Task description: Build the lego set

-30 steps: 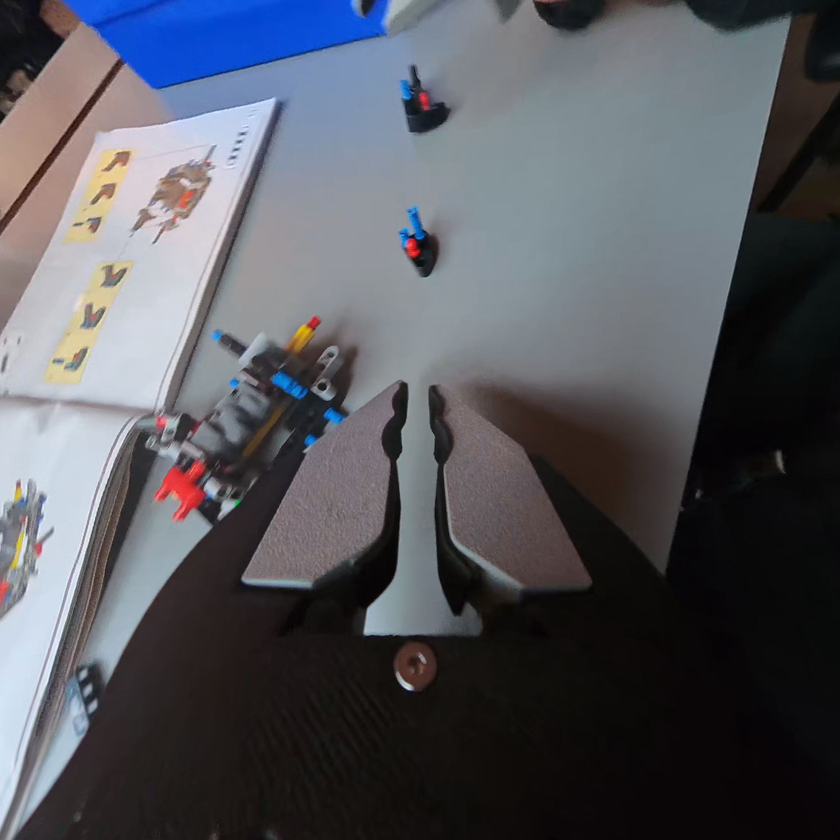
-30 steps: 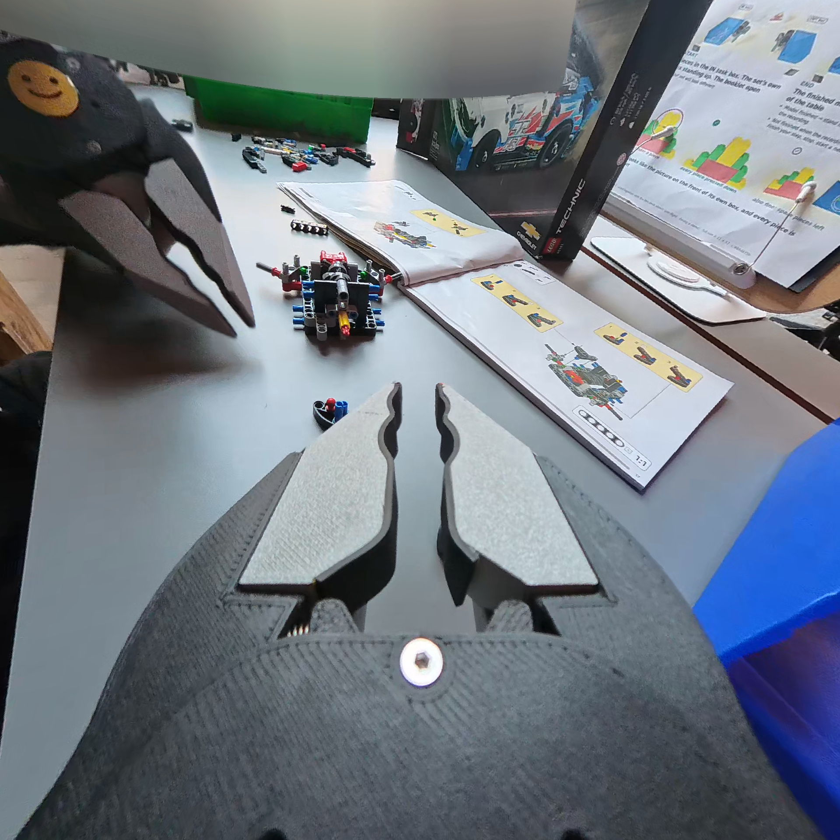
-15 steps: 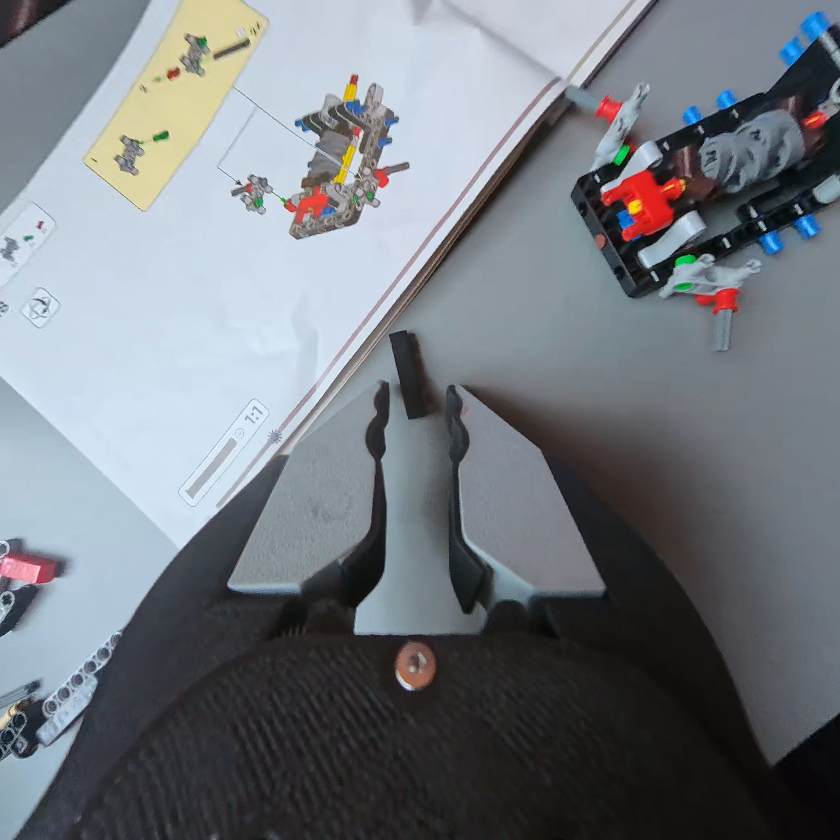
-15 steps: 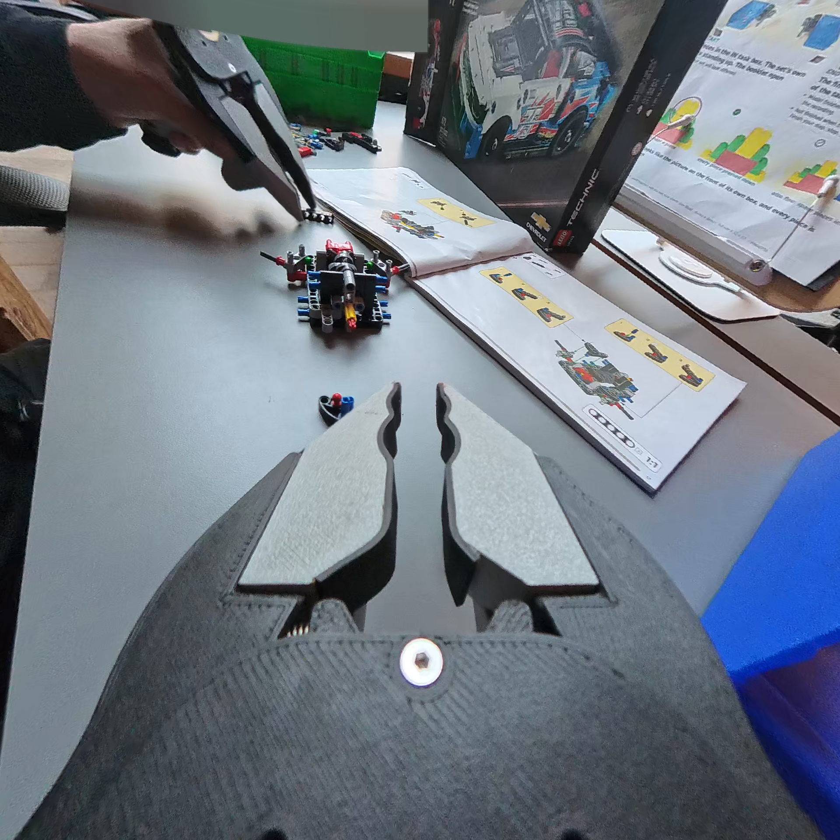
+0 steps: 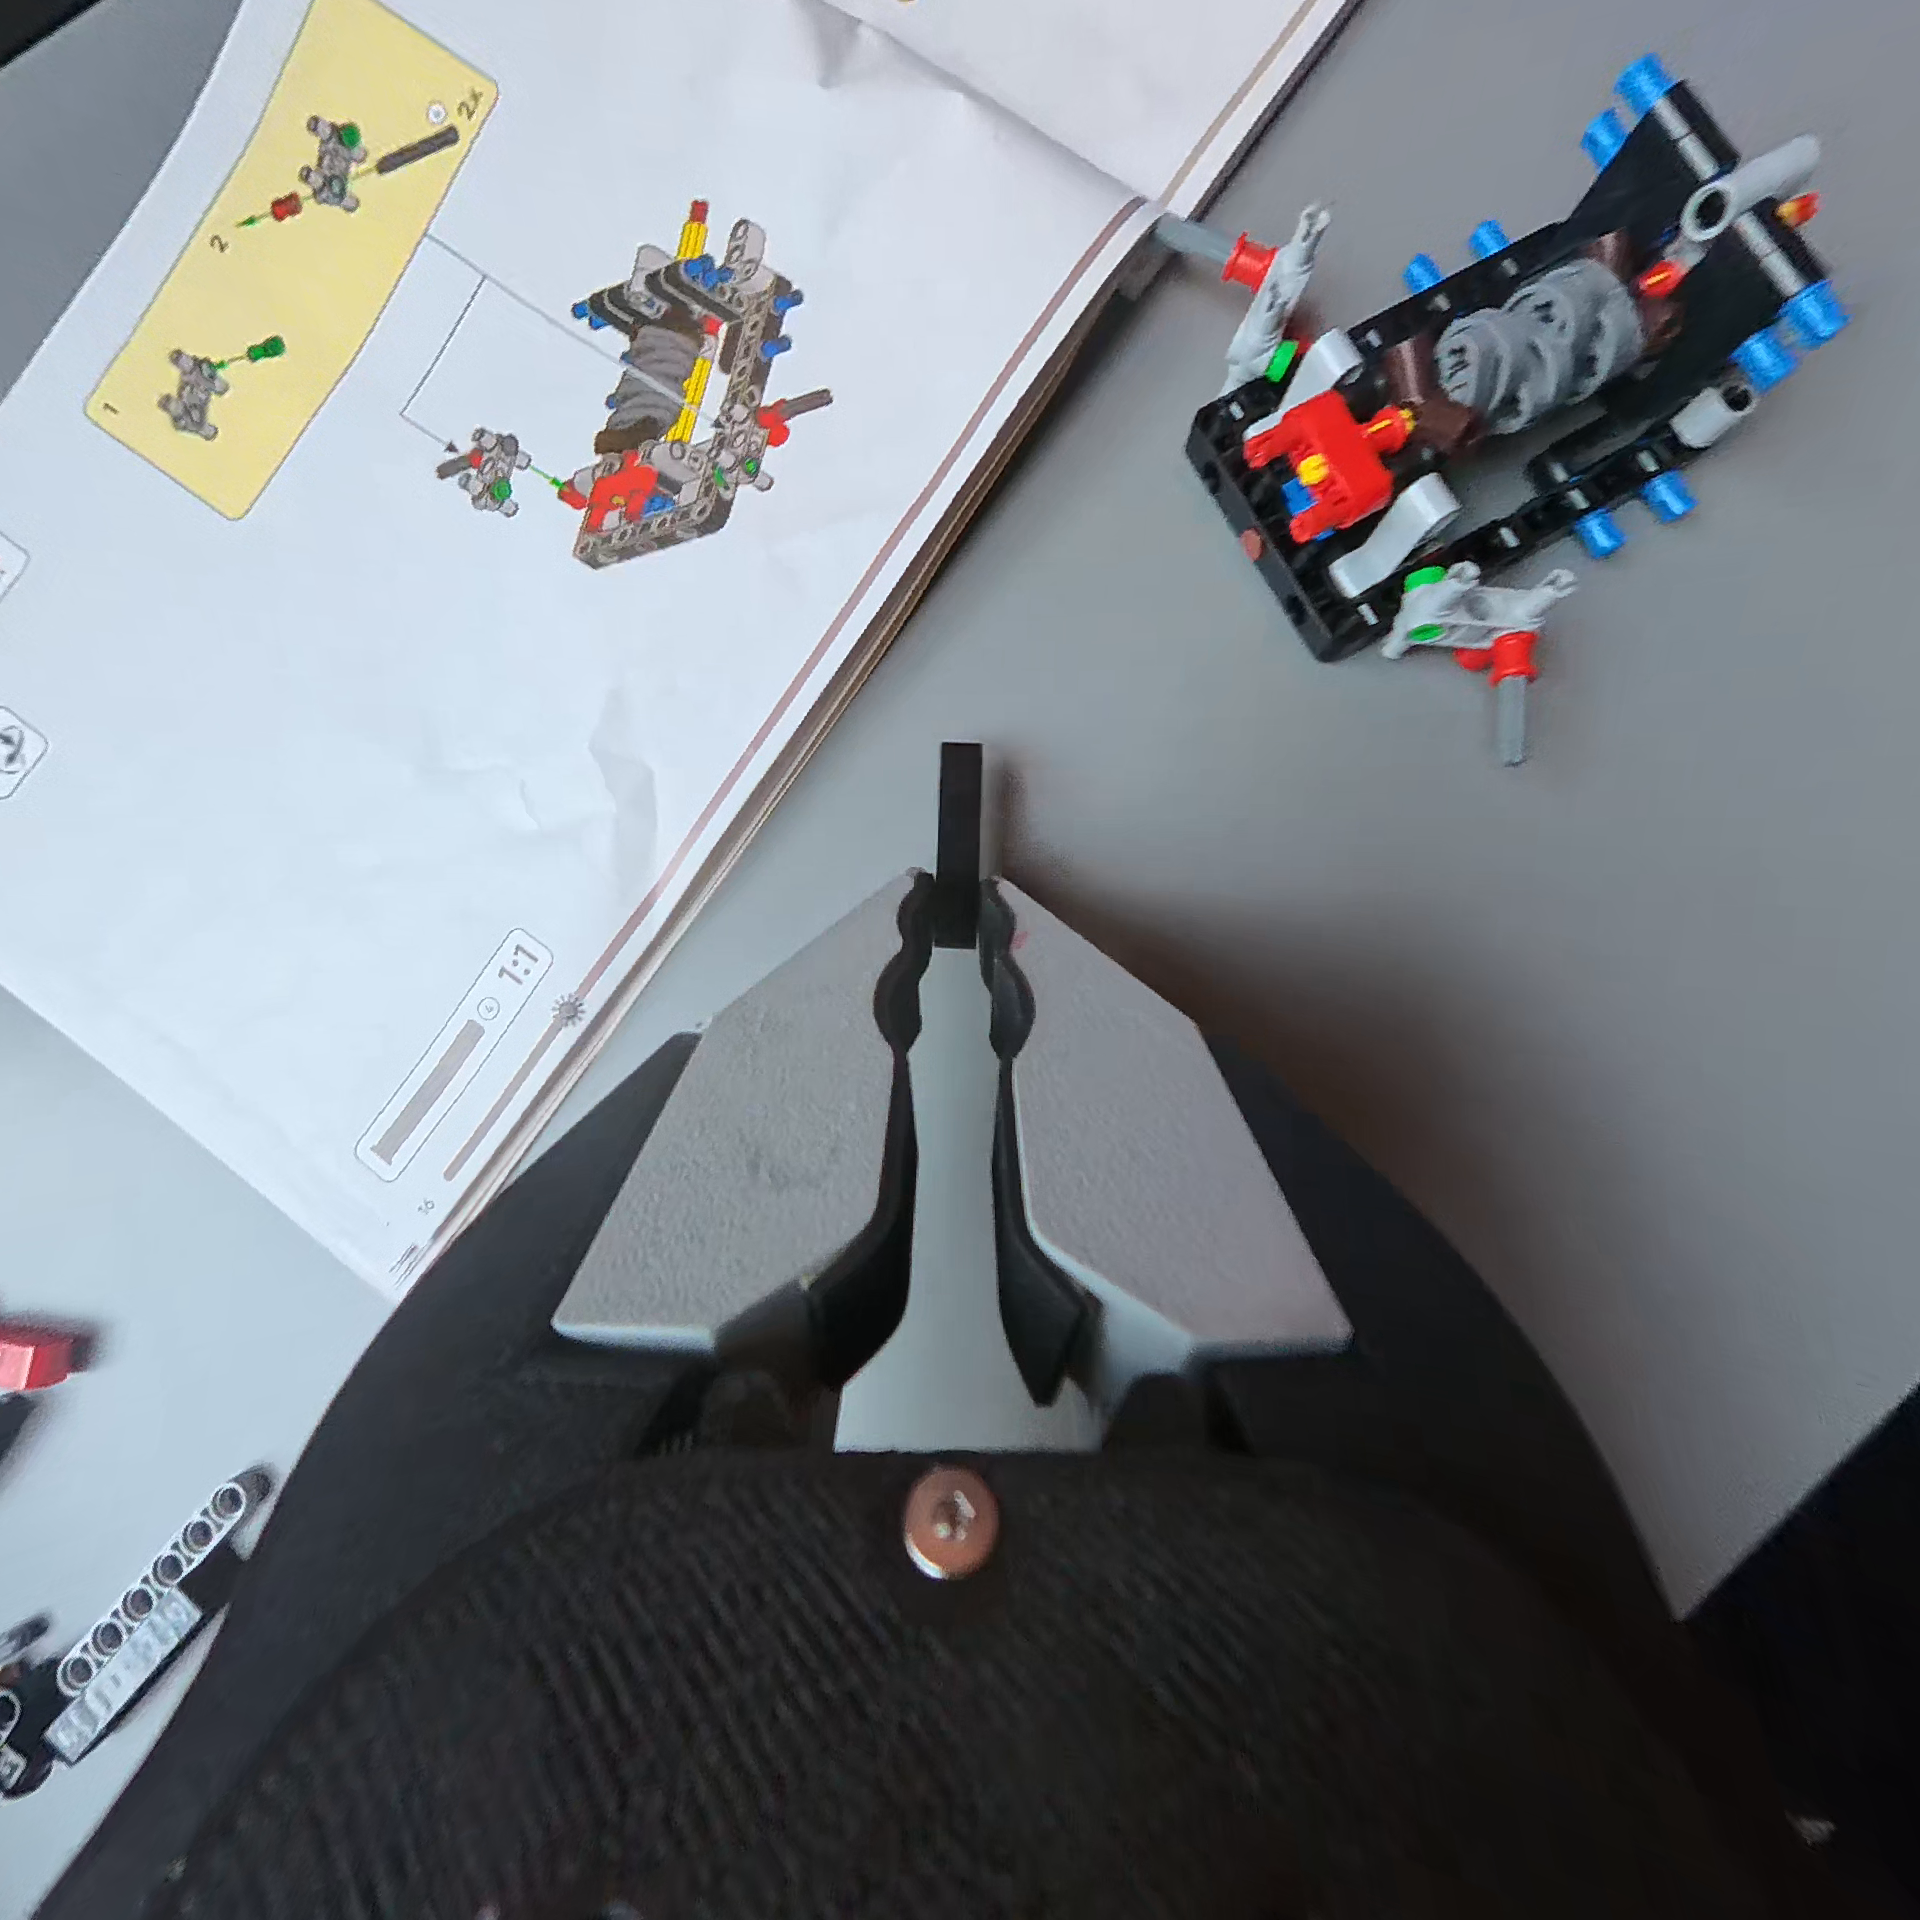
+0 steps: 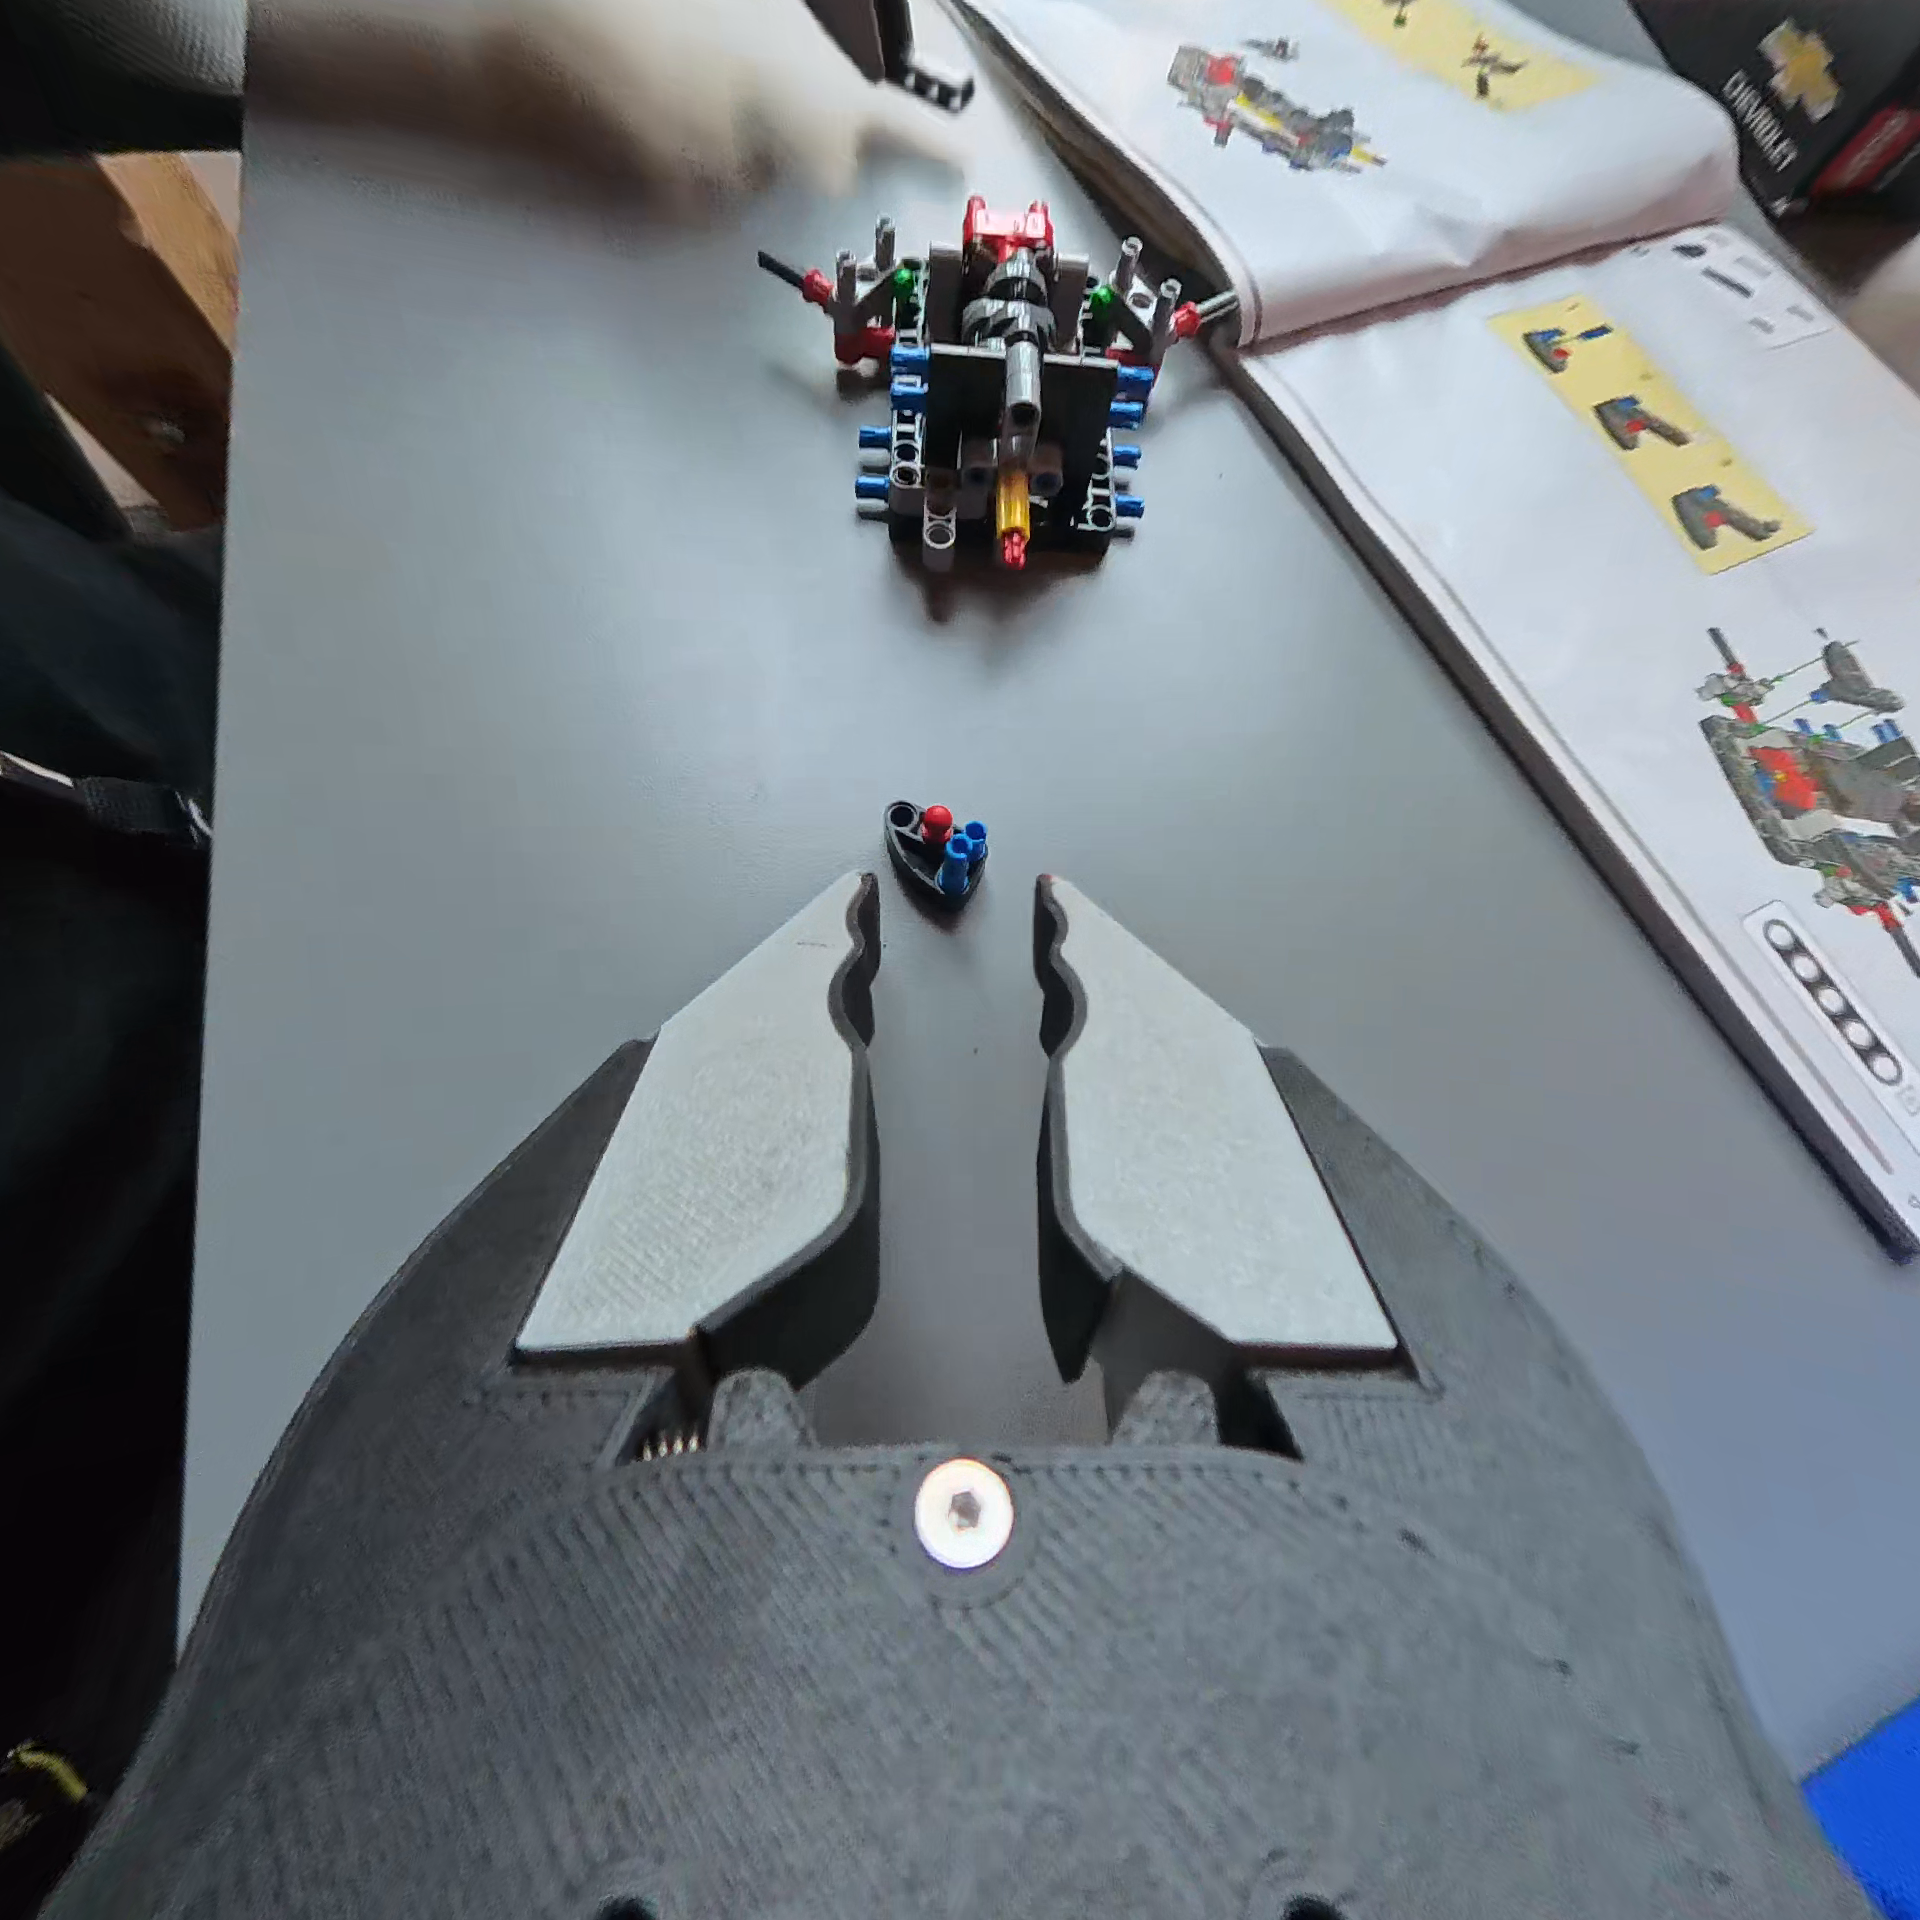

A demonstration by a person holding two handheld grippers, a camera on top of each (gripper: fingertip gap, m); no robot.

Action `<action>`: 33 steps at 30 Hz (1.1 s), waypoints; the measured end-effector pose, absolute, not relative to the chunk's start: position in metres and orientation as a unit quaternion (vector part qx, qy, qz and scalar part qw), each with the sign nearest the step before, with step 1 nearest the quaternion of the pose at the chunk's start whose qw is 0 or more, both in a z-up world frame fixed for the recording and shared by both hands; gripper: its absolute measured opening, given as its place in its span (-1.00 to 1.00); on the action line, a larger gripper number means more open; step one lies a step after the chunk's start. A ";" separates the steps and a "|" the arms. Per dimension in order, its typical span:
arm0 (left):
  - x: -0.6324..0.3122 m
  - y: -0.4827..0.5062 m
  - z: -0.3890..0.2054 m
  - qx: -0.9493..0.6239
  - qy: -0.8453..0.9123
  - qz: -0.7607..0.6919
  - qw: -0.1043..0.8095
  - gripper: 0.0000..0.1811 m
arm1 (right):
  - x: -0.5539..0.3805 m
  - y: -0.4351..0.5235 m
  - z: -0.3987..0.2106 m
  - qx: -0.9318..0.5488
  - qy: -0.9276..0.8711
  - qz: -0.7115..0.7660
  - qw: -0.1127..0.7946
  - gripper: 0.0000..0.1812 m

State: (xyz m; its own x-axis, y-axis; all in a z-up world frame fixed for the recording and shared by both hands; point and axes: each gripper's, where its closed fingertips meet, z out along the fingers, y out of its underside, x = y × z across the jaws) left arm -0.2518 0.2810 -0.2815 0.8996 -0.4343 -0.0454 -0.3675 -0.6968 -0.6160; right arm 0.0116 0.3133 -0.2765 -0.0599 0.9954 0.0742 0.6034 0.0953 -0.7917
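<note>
Grey counter (image 6: 520,727) carries an open instruction booklet (image 5: 364,675); left tongs (image 5: 954,894) clench a black beam (image 5: 958,821), right tongs (image 6: 956,883) spread before a small black pinned piece (image 6: 935,847).

Small print and numbers mark the open instruction booklet (image 5: 416,727); a logo marks the black box (image 6: 1808,94)

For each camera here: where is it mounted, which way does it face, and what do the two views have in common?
Left wrist view: on the left gripper, looking steeply down at the table; its fingers pinch a black beam beside the instruction booklet.
Right wrist view: on the right gripper, looking forward along the table, fingers apart around a small black piece.
Shared: the partly built chassis and the booklet.
</note>
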 end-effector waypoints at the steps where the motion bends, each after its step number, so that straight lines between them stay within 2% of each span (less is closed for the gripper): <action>1: -0.248 0.281 -0.278 -0.917 0.222 -0.054 0.328 -0.94 | 0.010 0.313 -0.280 -0.603 -0.669 0.294 0.318 -0.71; 5: -0.228 0.277 -0.260 -0.901 0.244 -0.065 0.352 -0.94 | 0.005 0.306 -0.291 -0.600 -0.692 0.278 0.289 -0.73; 7: -0.213 0.275 -0.251 -0.892 0.259 -0.077 0.362 -0.94 | 0.002 0.301 -0.292 -0.595 -0.697 0.278 0.288 -0.79; 14: -0.142 0.263 -0.227 -0.842 0.347 -0.111 0.398 -0.94 | -0.005 0.289 -0.292 -0.587 -0.703 0.277 0.291 -0.79; 21: -0.084 0.255 -0.243 -0.795 0.453 -0.098 0.391 -0.94 | 0.007 0.291 -0.284 -0.589 -0.689 0.293 0.304 -0.78; 28: -0.045 0.265 -0.252 -0.764 0.509 -0.047 0.393 -0.94 | 0.011 0.295 -0.265 -0.580 -0.673 0.308 0.342 -0.80; 33: -0.036 0.284 -0.238 -0.705 0.540 0.049 0.457 -0.95 | 0.013 0.290 -0.245 -0.562 -0.655 0.348 0.367 -0.85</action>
